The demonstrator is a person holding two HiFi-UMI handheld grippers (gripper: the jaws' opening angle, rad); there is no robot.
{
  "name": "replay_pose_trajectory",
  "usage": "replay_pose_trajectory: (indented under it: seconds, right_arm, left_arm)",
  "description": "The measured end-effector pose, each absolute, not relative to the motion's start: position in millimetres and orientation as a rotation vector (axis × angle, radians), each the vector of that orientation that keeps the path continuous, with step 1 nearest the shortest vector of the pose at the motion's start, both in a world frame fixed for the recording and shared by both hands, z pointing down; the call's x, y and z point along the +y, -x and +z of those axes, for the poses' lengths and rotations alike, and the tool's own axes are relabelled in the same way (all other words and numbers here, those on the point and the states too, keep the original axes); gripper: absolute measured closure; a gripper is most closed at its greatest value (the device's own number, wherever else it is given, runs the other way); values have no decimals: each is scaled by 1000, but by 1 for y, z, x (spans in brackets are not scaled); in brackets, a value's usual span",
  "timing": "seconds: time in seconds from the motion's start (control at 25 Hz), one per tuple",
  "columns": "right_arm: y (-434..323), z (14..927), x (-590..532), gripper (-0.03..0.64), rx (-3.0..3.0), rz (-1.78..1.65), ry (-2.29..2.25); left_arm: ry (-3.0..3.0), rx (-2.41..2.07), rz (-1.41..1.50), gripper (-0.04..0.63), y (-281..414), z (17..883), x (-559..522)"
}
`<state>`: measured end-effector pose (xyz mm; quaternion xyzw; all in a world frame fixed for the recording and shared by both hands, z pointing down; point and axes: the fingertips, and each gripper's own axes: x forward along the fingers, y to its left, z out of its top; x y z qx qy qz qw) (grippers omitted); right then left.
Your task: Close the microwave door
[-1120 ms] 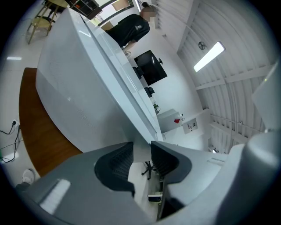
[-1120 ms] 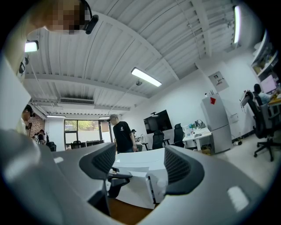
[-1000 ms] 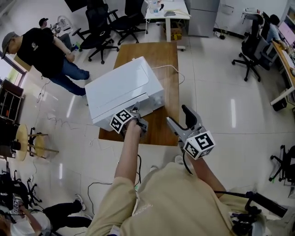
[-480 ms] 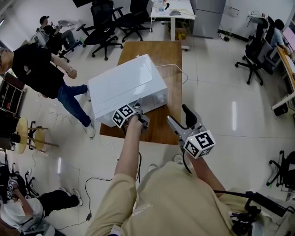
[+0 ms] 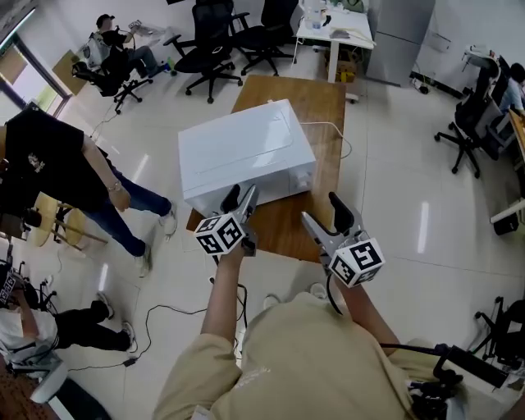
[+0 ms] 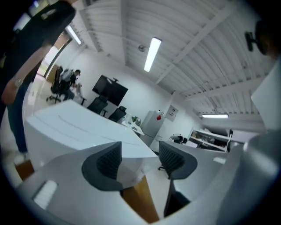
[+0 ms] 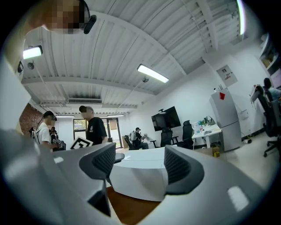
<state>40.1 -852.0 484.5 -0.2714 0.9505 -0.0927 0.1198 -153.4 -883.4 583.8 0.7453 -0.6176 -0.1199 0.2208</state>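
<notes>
The white microwave (image 5: 246, 152) sits on a wooden table (image 5: 316, 102), and its front looks flush and closed. My left gripper (image 5: 240, 197) hovers level at the near front edge of the microwave top. Its jaws are opening with nothing between them. In the left gripper view the microwave (image 6: 74, 125) fills the left side, and its corner shows beyond the left gripper (image 6: 138, 162). My right gripper (image 5: 324, 207) is open and empty over the table's near right edge. In the right gripper view, the microwave (image 7: 140, 176) stands a short way ahead of the right gripper (image 7: 138, 166).
A person in black (image 5: 49, 172) stands left of the table. Other people sit at the far left and near left. Office chairs (image 5: 209, 37) and a white desk (image 5: 336, 20) stand behind the table. A cable (image 5: 332, 131) runs from the microwave's rear.
My left gripper has lifted from the microwave's lower front, rolled, and gone from shut to open. The person in black has walked nearer along the left. The right gripper has hardly moved.
</notes>
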Motion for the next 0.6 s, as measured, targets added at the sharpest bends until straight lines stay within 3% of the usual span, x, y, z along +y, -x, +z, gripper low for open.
replay_pose_trajectory:
  seconds: [0.32,0.6]
  right_arm:
    - [-4,485,-847,284,2811,-260,720]
    - [35,508,-809,284,2875,-234,616]
  left_arm:
    - [-2287,-2193,-119,288,178,496,-801]
    - [-2263,-2272,-75,199,180,536,-751]
